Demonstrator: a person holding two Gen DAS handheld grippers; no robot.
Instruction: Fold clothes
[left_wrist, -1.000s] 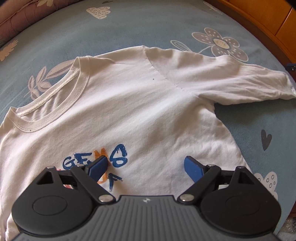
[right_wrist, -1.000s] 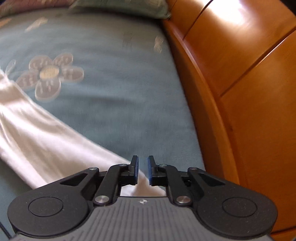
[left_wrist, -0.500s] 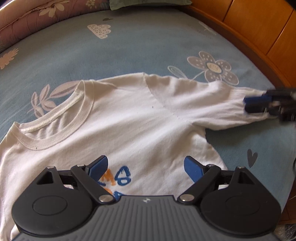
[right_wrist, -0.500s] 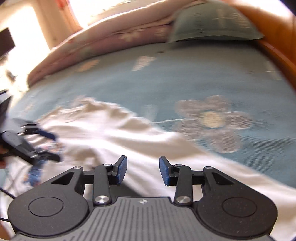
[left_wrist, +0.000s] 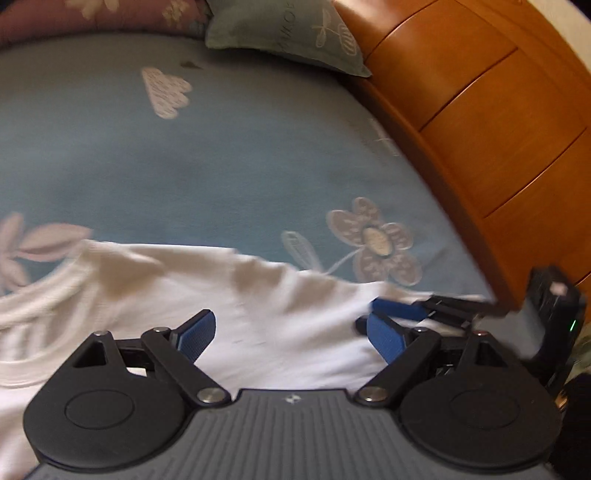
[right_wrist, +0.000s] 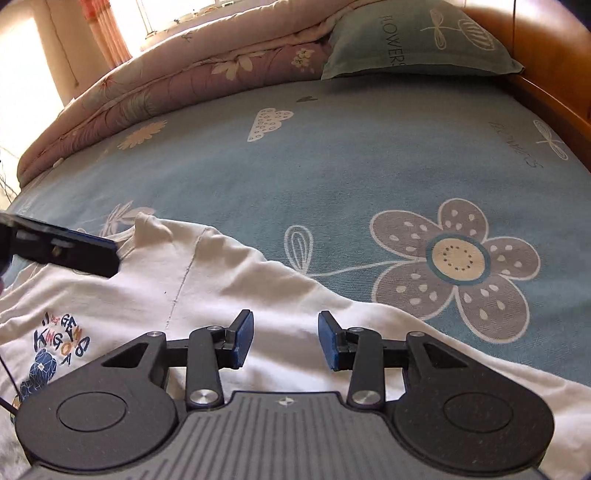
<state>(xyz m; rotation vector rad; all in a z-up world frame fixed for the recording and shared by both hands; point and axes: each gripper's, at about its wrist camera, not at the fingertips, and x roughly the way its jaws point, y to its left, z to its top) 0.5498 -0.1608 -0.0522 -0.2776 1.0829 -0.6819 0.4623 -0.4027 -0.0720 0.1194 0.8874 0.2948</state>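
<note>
Spreading across the lower left of both wrist views, a white T-shirt (right_wrist: 229, 291) is laid flat on the blue flowered bed sheet (right_wrist: 369, 155), with a blue and orange print (right_wrist: 55, 350) on its chest and its sleeve stretched out to the right. The left gripper (left_wrist: 290, 332) is held above the shirt's chest, fingers wide apart, nothing between them. The right gripper (right_wrist: 285, 339) is held over the sleeve near the shoulder seam; its fingers have just been opening and are partly apart, cloth below them but not pinched. A green pillow (right_wrist: 417, 40) is seen at the far end, a wooden bed frame (left_wrist: 480, 129) at the right.
</note>
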